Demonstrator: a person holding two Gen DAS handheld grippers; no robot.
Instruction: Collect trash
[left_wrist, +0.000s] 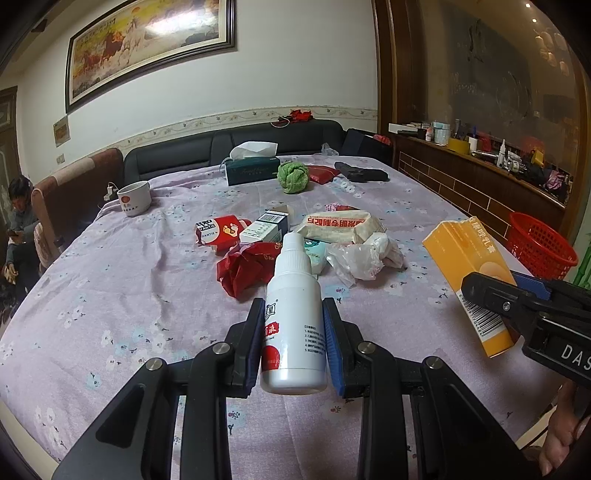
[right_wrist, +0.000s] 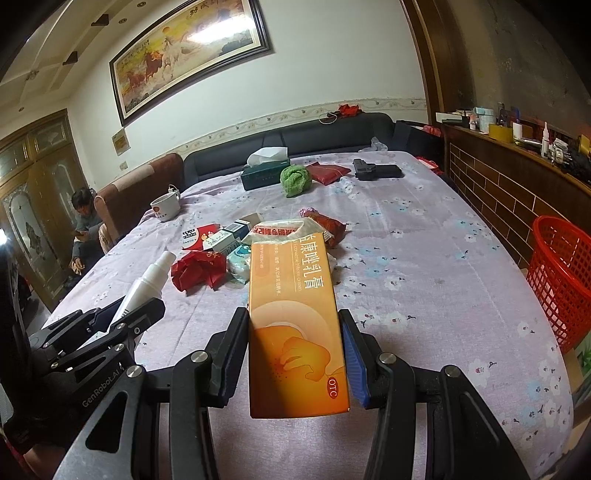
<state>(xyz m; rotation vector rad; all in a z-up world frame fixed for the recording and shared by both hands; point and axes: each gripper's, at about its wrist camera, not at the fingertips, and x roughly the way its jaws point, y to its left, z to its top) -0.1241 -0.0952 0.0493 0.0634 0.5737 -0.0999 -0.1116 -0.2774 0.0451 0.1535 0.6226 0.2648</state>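
Trash is held in both grippers above the desk. Left gripper (left_wrist: 293, 332): fingers (left_wrist: 334, 343) clamped on a white dropper bottle (left_wrist: 295, 317), cap pointing away from the camera, red label patch low on its body. Right gripper (right_wrist: 295, 354): fingers (right_wrist: 354, 358) clamped on the sides of an orange medicine box (right_wrist: 295, 325), long axis pointing away, far flap torn open, "OTC" mark near the close end. Both items are lifted clear of the cloth.

Desk (left_wrist: 110, 295) is covered in a lilac cloth with small flower print, wrinkled toward its left side. More trash sits in a loose pile mid-desk: crumpled red wrapper (left_wrist: 243, 267), red-and-white foot-print packet (left_wrist: 218, 230), small white-and-dark carton (left_wrist: 264, 227), beige wipes pack (left_wrist: 340, 225), clear plastic bag (left_wrist: 360, 258) just beside it. Further back: white mug (left_wrist: 135, 197) near the left edge, green tissue box (left_wrist: 253, 168) with a tissue sticking up, green cloth ball (left_wrist: 293, 177), flat red pouch (left_wrist: 323, 173), black object (left_wrist: 362, 171), which may be a toy pistol.

Red plastic basket (right_wrist: 561, 280) stands off the desk's right edge. Dark sofa (left_wrist: 236, 144) runs behind the desk; a brown chair sits at its left end. Framed horse painting (left_wrist: 147, 44) hangs on the white wall. Wooden shelf unit (left_wrist: 480, 173) on the right is cluttered with small bottles and boxes. A seated person (left_wrist: 20, 218) is at far left, looking down at a phone.
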